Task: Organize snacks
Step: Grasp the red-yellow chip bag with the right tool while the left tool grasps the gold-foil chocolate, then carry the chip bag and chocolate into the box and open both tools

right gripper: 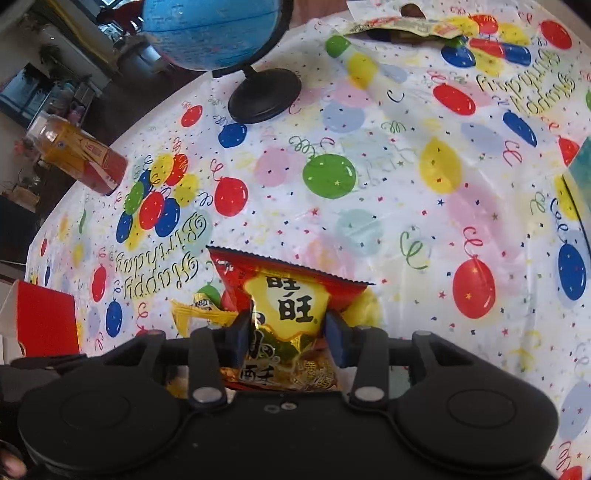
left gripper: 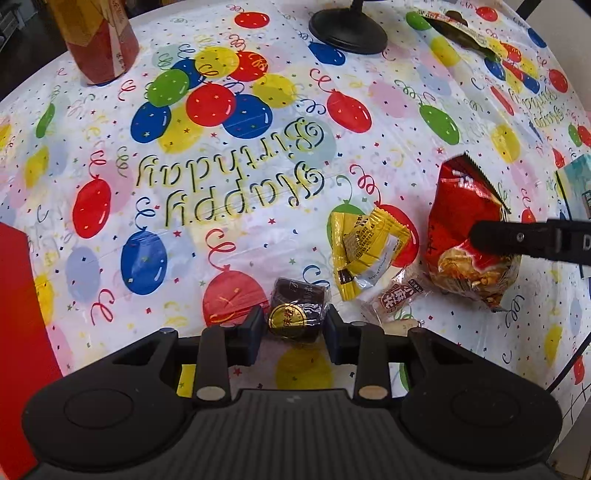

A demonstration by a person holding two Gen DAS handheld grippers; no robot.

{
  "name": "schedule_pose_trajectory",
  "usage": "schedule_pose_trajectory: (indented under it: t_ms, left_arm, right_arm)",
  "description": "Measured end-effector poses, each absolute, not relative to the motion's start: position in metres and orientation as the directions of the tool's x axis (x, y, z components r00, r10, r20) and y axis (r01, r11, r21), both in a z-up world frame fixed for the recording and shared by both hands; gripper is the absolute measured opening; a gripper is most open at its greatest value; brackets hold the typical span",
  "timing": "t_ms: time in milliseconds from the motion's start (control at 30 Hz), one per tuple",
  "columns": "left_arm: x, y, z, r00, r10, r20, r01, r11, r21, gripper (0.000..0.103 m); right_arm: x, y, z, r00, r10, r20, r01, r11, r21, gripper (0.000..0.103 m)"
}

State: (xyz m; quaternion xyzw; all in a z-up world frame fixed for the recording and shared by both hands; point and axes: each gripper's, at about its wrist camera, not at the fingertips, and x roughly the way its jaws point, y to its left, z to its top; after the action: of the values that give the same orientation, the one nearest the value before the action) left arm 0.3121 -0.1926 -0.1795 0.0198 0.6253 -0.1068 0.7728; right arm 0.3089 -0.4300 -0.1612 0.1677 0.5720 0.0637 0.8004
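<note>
My left gripper (left gripper: 295, 325) is shut on a dark brown wrapped cake with a gold seal (left gripper: 295, 314), down on the balloon-print tablecloth (left gripper: 221, 177). Beside it lie a yellow packet (left gripper: 365, 251) and a small clear packet with a red label (left gripper: 397, 295). My right gripper (right gripper: 288, 328) is shut on a red and yellow snack bag (right gripper: 291, 291), its pads pinching the bag's lower half. In the left wrist view the same red bag (left gripper: 465, 221) shows with a black finger (left gripper: 517, 240) of the right gripper across it. The yellow packet (right gripper: 199, 310) peeks out left of the bag.
A red box (left gripper: 18, 332) stands at the table's left edge. At the back are a globe (right gripper: 214, 29) on a black base (left gripper: 347, 29), an orange and red canister (left gripper: 99, 37) and a flat dark packet (left gripper: 461, 29). A teal box (left gripper: 576, 184) sits far right.
</note>
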Motion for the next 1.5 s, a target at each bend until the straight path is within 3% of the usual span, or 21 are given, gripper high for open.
schedule_pose_trajectory:
  t_ms: [633,1500]
  left_arm:
    - [0.252,-0.158,-0.119,0.286,-0.159,-0.945,0.157,0.981,-0.117,0.033]
    - [0.188,-0.037,-0.039,0.4,-0.161,-0.902,0.167,0.981,-0.101,0.033]
  right_arm:
    - [0.235,-0.41,-0.106,0.37,0.286,-0.884,-0.03,0.955,0.296,0.039]
    - [0.185,-0.245,-0.047,0.346,0.216,-0.913,-0.328,0.94,0.098,0.039]
